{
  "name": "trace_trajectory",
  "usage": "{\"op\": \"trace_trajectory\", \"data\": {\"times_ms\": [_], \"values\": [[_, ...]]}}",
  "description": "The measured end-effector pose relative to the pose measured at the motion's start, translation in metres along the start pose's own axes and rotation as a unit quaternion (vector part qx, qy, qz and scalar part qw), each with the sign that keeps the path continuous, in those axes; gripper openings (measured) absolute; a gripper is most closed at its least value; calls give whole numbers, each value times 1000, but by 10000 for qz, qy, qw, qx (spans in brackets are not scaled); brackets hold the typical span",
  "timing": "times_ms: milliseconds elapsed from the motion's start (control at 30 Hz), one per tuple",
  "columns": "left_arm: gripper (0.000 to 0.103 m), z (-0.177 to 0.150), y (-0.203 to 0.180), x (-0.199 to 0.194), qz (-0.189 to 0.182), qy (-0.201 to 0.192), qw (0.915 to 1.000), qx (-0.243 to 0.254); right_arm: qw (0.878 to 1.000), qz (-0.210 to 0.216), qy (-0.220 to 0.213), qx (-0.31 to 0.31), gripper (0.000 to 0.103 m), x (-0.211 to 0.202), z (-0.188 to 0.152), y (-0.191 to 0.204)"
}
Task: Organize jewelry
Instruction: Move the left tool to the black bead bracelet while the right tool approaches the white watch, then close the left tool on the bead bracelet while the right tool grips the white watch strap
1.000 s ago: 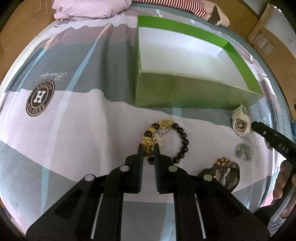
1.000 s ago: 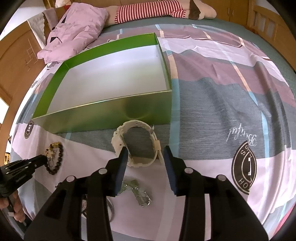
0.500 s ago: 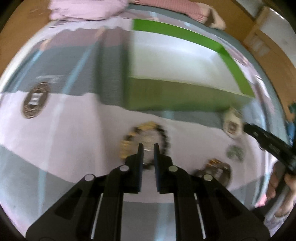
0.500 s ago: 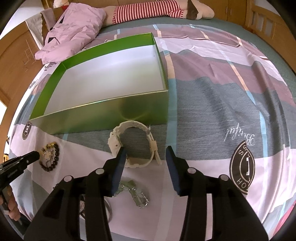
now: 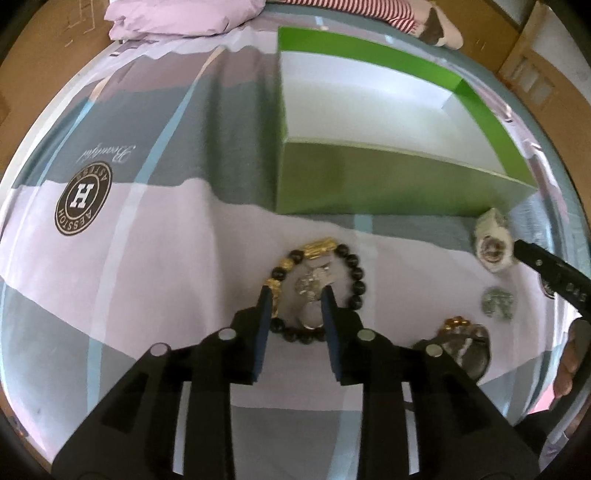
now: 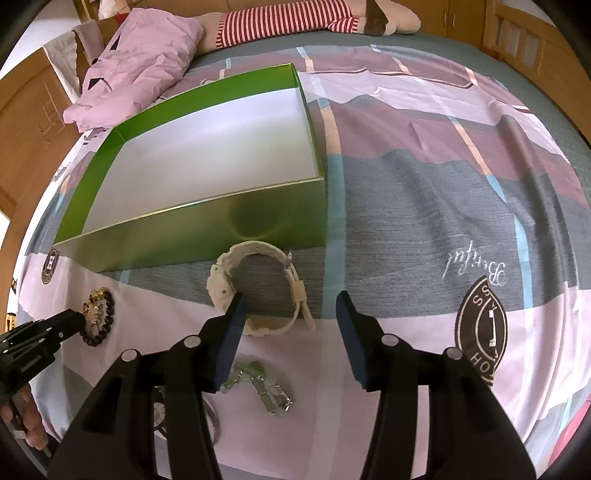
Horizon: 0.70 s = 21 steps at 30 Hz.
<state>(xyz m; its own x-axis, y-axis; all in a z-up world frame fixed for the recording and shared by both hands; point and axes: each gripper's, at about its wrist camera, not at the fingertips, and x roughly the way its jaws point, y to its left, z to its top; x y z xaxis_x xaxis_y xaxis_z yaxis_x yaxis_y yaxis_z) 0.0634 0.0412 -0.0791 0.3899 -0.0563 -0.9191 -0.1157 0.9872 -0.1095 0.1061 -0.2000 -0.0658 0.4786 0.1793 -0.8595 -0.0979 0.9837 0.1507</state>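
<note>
A black and gold bead bracelet lies on the bedspread with a silver piece inside its ring. My left gripper is open, its fingers straddling the bracelet's near side. A white watch lies in front of the green box, which has a white inside. My right gripper is open around the watch's near band. The watch and the right gripper's tip also show in the left wrist view. The bracelet shows at the left in the right wrist view.
A silver chain piece lies under my right gripper. A bangle with gold beads and a small silver piece lie right of the bracelet. A pink pillow and a striped plush toy lie beyond the box.
My left gripper was shut and has opened over the bead bracelet. My right gripper has opened wider and sits closer around the watch.
</note>
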Motion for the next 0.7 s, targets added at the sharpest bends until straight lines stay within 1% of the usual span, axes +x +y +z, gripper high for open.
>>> {"op": "trace_trajectory", "data": {"times_ms": [33, 67, 100, 167, 367, 400, 467, 500, 533, 567, 700], "values": [[30, 0, 0, 1, 32, 0, 10000, 1, 10000, -7, 0, 7, 53, 0, 0, 0], [31, 1, -1, 2, 55, 4, 10000, 18, 10000, -17, 0, 13, 57, 0, 0, 0], [31, 1, -1, 2, 64, 17, 10000, 40, 10000, -37, -7, 20, 58, 1, 1, 0], [31, -2, -1, 3, 73, 41, 9999, 88, 10000, -41, 0, 20, 58, 1, 0, -1], [31, -8, -11, 3, -167, 100, 9993, 316, 9999, -55, 41, -81, 57, 3, -2, 1], [31, -9, -13, 3, -246, 116, 9990, 342, 9999, -35, 39, -152, 55, 2, -2, 3], [28, -11, -18, 3, -366, 126, 9983, 432, 9995, 25, 71, -301, 31, 3, -3, 10], [23, -11, -20, 2, -401, 127, 9980, 469, 9990, 37, 85, -428, 26, 3, -5, 15], [18, -12, -22, 2, -442, 133, 9977, 488, 9987, 8, 89, -505, 15, 4, -6, 19], [18, -12, -23, 2, -482, 139, 9975, 497, 9982, -5, 71, -599, 9, 3, -7, 22], [16, -12, -25, 0, -470, 111, 9975, 517, 9970, 89, -75, -768, 8, -2, -7, 29]]}}
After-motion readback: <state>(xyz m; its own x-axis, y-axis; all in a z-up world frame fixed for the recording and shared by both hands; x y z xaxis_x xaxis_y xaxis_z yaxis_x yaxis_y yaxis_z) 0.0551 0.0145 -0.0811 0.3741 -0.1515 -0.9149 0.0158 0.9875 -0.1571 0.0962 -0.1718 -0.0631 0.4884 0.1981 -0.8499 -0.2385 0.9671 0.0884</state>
